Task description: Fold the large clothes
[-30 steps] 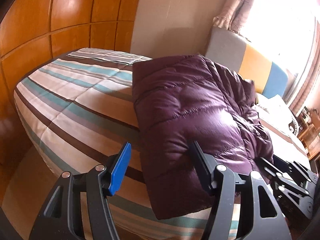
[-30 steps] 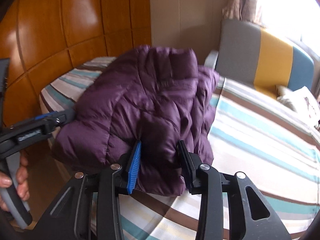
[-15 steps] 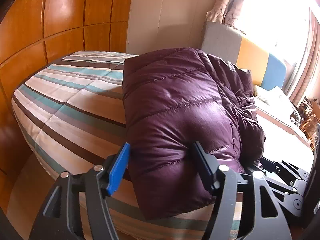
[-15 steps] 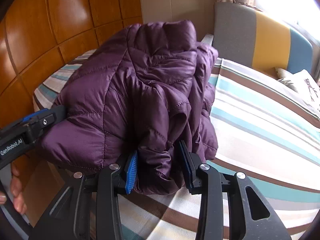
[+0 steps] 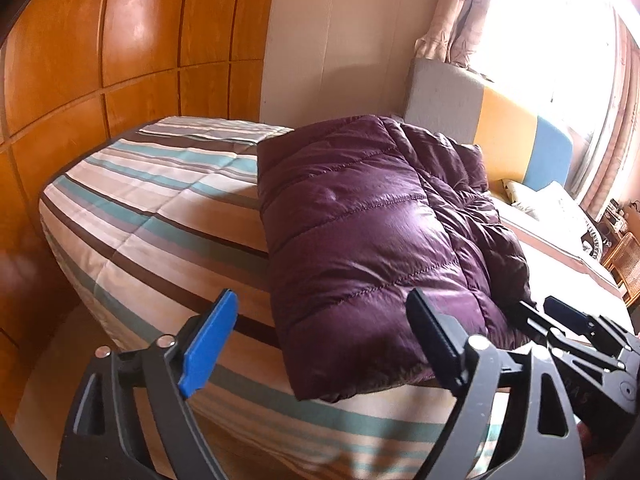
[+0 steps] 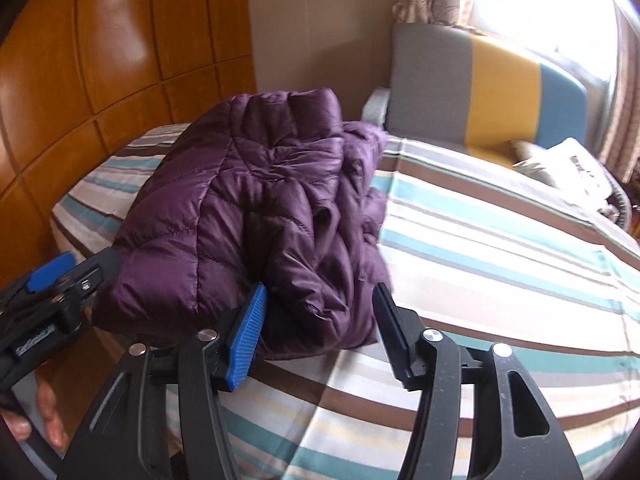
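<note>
A folded purple puffer jacket (image 5: 372,232) lies on the striped bed (image 5: 160,208), its near end hanging slightly over the front edge. It also shows in the right wrist view (image 6: 256,208). My left gripper (image 5: 324,320) is open and empty, just in front of the jacket's near left corner. My right gripper (image 6: 320,300) is open and empty, its jaws either side of the jacket's near right corner without holding it. Each gripper shows in the other's view, the right one (image 5: 576,332) and the left one (image 6: 60,280).
The bed (image 6: 480,240) fills the middle. Orange wood panels (image 5: 100,60) stand on the left. A grey, yellow and blue headboard (image 6: 480,80) and pillows (image 6: 568,164) are at the far end. A bright curtained window (image 5: 560,40) is on the right.
Both grippers have drawn back from the jacket and the right one has opened wider. The jacket has settled lower and flatter on the bed.
</note>
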Tool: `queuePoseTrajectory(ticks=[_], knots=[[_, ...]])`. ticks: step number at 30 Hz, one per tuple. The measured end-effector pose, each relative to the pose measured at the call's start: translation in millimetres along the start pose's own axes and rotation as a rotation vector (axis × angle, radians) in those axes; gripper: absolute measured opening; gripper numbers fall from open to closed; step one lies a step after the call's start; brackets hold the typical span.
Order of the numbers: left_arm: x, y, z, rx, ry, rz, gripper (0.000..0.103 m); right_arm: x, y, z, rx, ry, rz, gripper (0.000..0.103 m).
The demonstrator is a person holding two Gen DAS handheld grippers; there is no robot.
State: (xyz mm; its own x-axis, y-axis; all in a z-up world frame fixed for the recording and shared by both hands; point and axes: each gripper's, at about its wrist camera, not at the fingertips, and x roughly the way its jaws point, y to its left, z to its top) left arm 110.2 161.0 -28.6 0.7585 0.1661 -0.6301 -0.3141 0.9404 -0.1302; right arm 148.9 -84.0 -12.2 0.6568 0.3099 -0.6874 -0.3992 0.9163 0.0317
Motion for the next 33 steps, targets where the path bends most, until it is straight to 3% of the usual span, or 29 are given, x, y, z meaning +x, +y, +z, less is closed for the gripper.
queuePoseTrajectory(ticks=[3, 5, 10, 33], knots=[[-10.8, 2.4, -3.9, -0.003, -0.021, 0.015, 0.096, -12.6, 6.5, -1.8, -0.015, -0.028, -0.032, 0.069], [-15.6, 4.5, -6.5, -0.01, -0.025, 0.029, 0.101, -17.8, 10.0, -1.7, -0.014, -0.026, -0.058, 0.08], [-21.2, 9.5, -11.0, -0.02, -0.019, 0.047, 0.101, -26.6, 16.6, -3.9, -0.002, -0.042, -0.098, 0.09], [-29.5, 1.9, -13.6, -0.011, -0.039, 0.107, 0.101, -35.8, 15.8, -14.7, 0.009, -0.058, -0.113, 0.093]])
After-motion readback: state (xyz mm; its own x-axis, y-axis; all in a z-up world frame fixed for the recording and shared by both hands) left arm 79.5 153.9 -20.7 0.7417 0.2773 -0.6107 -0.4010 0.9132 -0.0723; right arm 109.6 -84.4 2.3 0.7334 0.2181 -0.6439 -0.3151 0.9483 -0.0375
